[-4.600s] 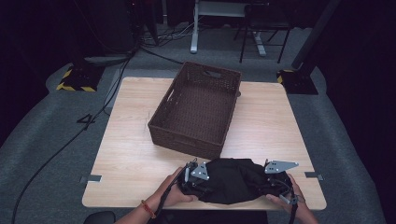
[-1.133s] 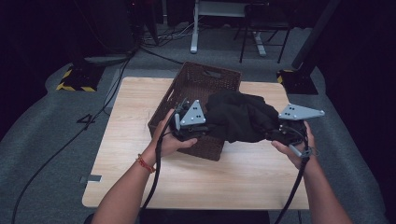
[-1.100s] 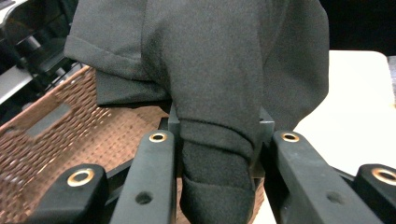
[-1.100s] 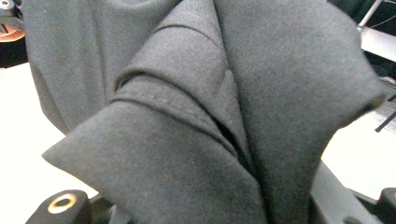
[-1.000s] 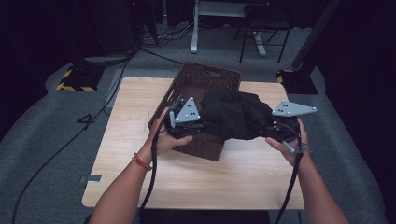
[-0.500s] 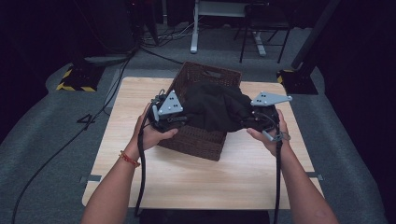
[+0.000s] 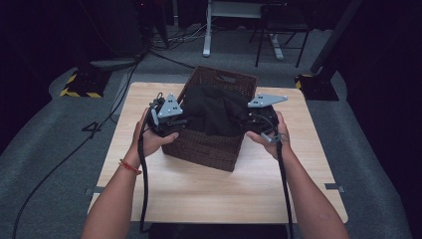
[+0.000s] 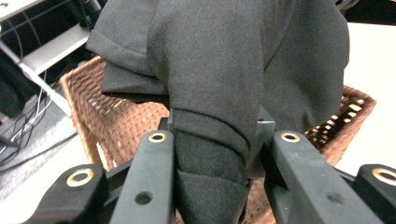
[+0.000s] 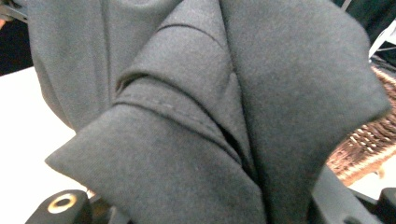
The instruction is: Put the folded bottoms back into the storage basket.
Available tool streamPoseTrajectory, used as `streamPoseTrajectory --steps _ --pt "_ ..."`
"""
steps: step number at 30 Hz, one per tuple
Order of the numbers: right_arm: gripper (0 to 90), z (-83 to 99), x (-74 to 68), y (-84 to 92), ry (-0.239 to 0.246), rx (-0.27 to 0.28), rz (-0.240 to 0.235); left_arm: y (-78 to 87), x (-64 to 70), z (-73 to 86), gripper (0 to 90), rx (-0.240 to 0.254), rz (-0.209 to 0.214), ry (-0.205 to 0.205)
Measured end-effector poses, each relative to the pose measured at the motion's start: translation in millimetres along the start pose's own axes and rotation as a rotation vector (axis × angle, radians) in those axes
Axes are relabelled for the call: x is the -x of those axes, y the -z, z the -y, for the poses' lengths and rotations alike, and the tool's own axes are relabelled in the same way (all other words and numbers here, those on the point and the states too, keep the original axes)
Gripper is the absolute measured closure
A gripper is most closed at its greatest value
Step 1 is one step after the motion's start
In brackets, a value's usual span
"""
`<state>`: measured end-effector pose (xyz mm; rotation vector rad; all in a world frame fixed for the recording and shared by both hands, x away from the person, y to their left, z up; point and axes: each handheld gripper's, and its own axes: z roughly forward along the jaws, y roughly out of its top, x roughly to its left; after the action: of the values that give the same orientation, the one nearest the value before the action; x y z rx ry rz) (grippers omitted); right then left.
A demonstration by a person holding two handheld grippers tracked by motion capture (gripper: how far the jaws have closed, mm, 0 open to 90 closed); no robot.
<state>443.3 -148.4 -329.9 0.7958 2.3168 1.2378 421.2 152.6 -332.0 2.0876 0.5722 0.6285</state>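
Observation:
A black folded garment [image 7: 215,112] hangs over the brown wicker basket [image 7: 209,144], stretched between both grippers. My left gripper [image 7: 171,119] is at the basket's left rim, shut on the garment's left end; its jaws pinch a thick bunch of black cloth [image 8: 210,154]. My right gripper [image 7: 256,119] is at the basket's right rim, shut on the other end. In the right gripper view the black cloth [image 9: 196,121] covers the jaws. The basket's weave [image 8: 116,126] shows below the cloth.
The basket stands at the back middle of a light wooden table [image 7: 219,189]. Cables trail from both grippers down along the forearms. Beyond the table are a dark carpeted floor, a white desk frame [image 7: 209,30] and yellow-black floor blocks [image 7: 79,84].
Both grippers have carried the black garment from the table's front edge up and away to above the basket, then lowered it toward the basket's inside.

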Motion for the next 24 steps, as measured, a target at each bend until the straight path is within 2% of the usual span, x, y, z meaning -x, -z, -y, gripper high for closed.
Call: streamPoseTrajectory --steps 3,4,9,15,19,21,24 --pt "62.5 -0.6 -0.5 -9.2 -0.001 -0.017 -0.002 -2.4 -3.5 4.6 71.4 -0.010 -0.008 0.010" --pt "62.5 -0.7 -0.5 -18.3 0.001 -0.030 0.002 -3.8 -5.3 6.8 71.4 -0.019 -0.010 0.012" --pt "62.5 1.1 -0.8 -39.3 -0.010 -0.060 0.002 -12.4 -13.3 20.9 71.4 -0.046 -0.024 0.047" --pt "62.5 3.1 -1.6 -59.8 -0.019 -0.098 -0.008 -18.5 -19.1 30.7 71.3 -0.073 -0.041 0.064" --pt "62.5 5.2 -1.0 -69.0 -0.024 -0.123 -0.010 -23.2 -21.0 34.1 71.3 -0.095 -0.044 0.060" --pt "62.5 8.0 -0.3 -78.5 -0.023 -0.159 -0.007 -27.7 -21.4 36.8 71.2 -0.112 -0.047 0.062" --pt "62.5 10.2 0.4 -83.0 -0.020 -0.177 -0.004 -34.4 -21.7 41.1 71.2 -0.122 -0.046 0.070"
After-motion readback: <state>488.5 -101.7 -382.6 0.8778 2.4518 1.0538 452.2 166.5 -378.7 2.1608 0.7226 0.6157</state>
